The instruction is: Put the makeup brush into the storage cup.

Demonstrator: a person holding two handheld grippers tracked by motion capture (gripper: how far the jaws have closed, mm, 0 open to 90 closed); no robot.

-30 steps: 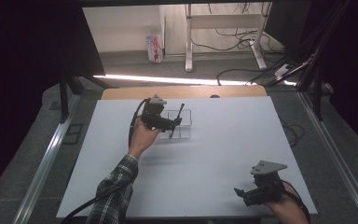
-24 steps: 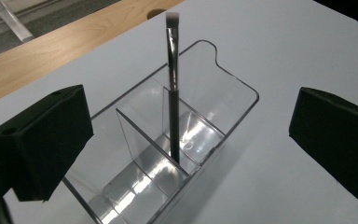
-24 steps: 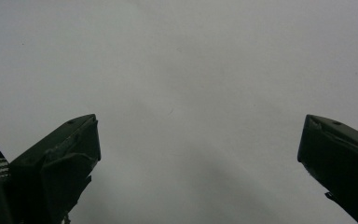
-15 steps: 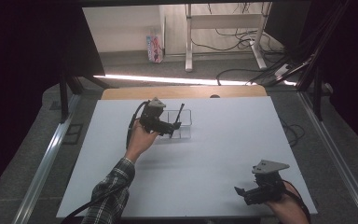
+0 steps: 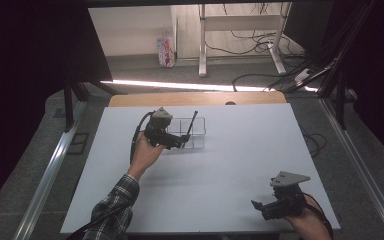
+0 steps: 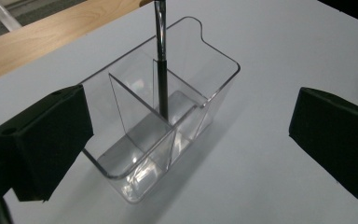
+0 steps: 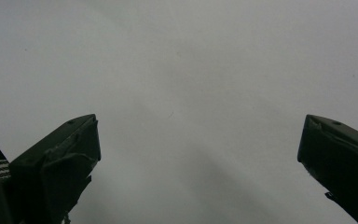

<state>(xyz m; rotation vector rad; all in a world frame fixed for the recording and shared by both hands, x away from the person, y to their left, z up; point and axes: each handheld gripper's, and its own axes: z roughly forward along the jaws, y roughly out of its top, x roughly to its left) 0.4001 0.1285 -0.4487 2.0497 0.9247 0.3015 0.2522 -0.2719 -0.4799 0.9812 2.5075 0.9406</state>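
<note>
- left gripper point(image 5: 180, 141) hovered at the near-left side of the organizer point(image 5: 189, 133), far-centre of the table point(image 5: 230, 165); jaws spread wide in the left gripper view, one each side of the organizer, touching nothing; held nothing
- organizer point(image 6: 158, 107) was clear plastic, upright on the white table top, split by inner walls into compartments
- pen point(image 6: 161, 60) stood in the organizer, dark and thin, tip down against the middle divider; leaned slightly, top end poking out above the rim; pen point(image 5: 192, 123) tilted to the far right in the high view; which compartment exactly, could not tell
- right gripper point(image 5: 260, 206) sat low at the near-right table edge, well apart from the organizer; jaws wide open in the right gripper view, bare table point(image 7: 191, 84) between them; empty
- plaid sleeve point(image 5: 115, 205) on the left forearm
</note>
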